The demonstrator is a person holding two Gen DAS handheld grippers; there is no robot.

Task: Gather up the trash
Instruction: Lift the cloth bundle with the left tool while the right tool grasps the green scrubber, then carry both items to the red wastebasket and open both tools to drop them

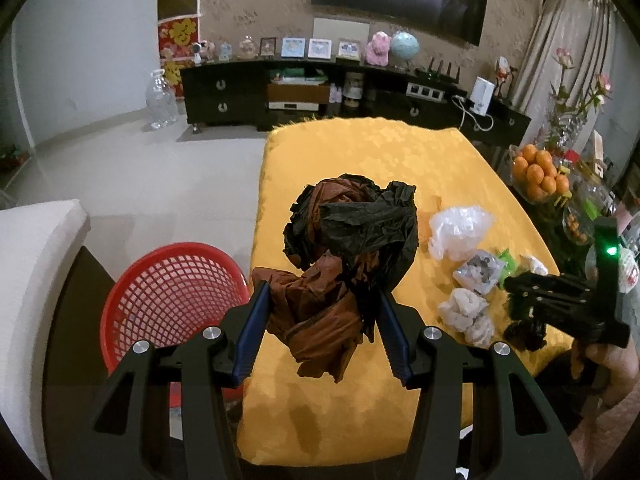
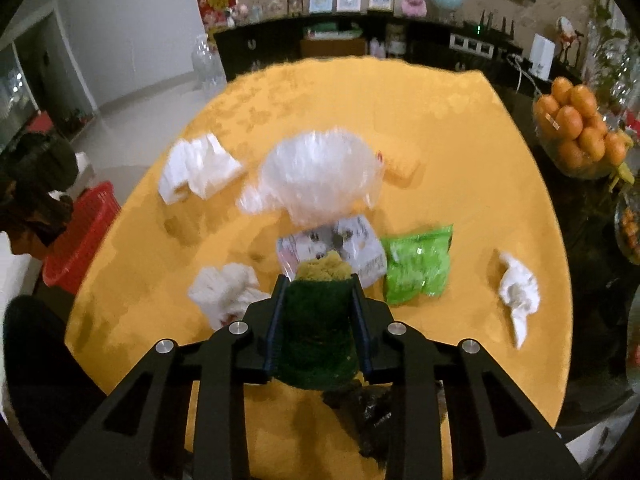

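Left gripper (image 1: 320,320) clamps our crumpled black bag (image 1: 352,232) — loose folds may snag the red basket (image 1: 168,280) rim; right gripper (image 2: 318,320) pinches a green sponge (image 2: 316,336).

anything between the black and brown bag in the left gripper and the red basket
Nothing visible. The left gripper holds the crumpled bag over the yellow table's left edge, and the red basket sits just to its left, below, mouth open, with only open air between them.

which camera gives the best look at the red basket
The left wrist view: the red basket shows its mesh wall and open rim beside the yellow table. The right wrist view catches only a blurred sliver at its left edge.
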